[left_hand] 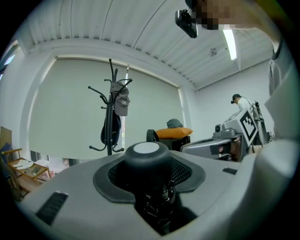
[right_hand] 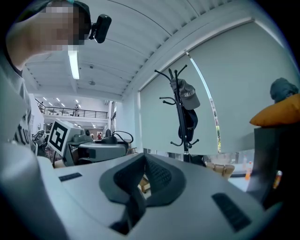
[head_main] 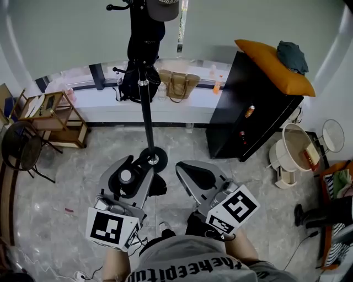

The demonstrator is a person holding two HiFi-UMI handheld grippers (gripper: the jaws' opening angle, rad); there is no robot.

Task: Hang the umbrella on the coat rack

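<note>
Umbrella (left_hand: pixel 146 157), folded and black with a pale end cap, stood clamped between the jaws of the left gripper (head_main: pixel 132 172), at lower centre of the head view and near the base of the coat rack (head_main: pixel 145 104). Right gripper (head_main: pixel 190 172) sat just beside it, jaws together on nothing. Carrying seemed the step in hand; next it would need lifting to a free hook near the cap (head_main: pixel 163 7) and dark bag (head_main: pixel 144 41)
</note>
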